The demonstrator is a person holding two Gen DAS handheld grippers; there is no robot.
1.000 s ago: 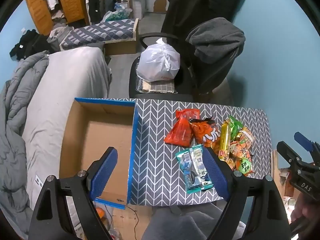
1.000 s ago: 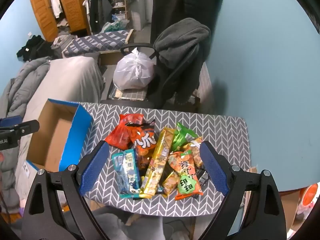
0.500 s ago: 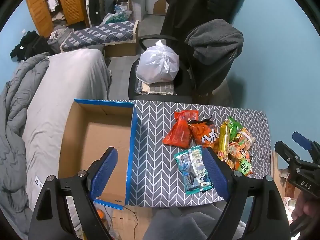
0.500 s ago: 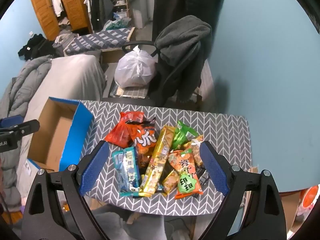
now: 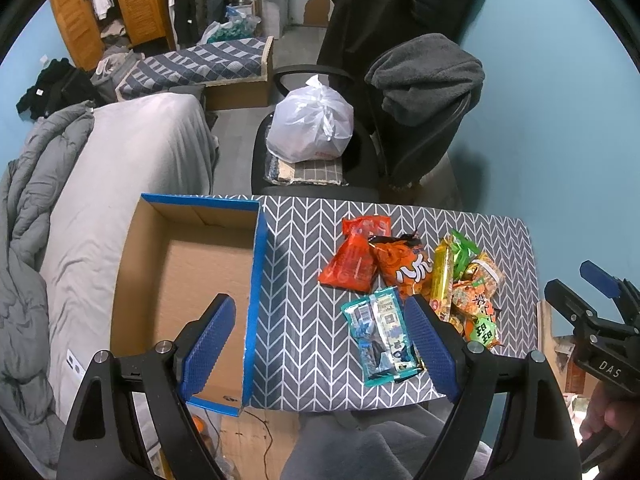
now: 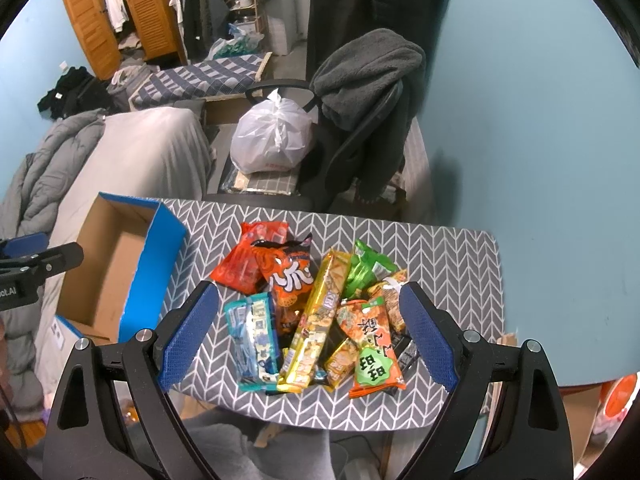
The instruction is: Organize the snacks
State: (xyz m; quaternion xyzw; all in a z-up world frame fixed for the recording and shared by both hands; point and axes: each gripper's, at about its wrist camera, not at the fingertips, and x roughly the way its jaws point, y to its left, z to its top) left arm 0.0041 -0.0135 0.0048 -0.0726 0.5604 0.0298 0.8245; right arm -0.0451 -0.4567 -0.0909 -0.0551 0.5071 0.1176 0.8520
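**Both grippers held wide above the snack table**

From the left wrist camera, the left gripper (image 5: 316, 344) hangs over the chevron-patterned table (image 5: 304, 248) with its blue pads spread far apart and nothing between them. Below its left pad sits the open cardboard box (image 5: 192, 264) with blue outer walls, its floor bare. To the right lies the heap of snacks: a teal packet (image 5: 380, 340) nearest the gripper, a red bag (image 5: 354, 260) beyond it, an orange bag (image 5: 404, 268) overlapping that one, and a long yellow pack (image 5: 442, 276). The right gripper (image 5: 592, 300) shows at the right edge, off past the table's end.

From the right wrist camera, the right gripper (image 6: 308, 336) hovers directly above the snack pile, fingers wide open and empty. Between them lie the teal packet (image 6: 254, 340), the yellow pack (image 6: 318, 324), an orange-and-green packet (image 6: 372, 344) and a green bag (image 6: 366, 268). The box (image 6: 116, 276) stands at the table's left end, apart from the snacks. An office chair (image 6: 360, 128) draped with a grey fleece stands behind the table, a white plastic bag (image 6: 272, 140) on its seat.
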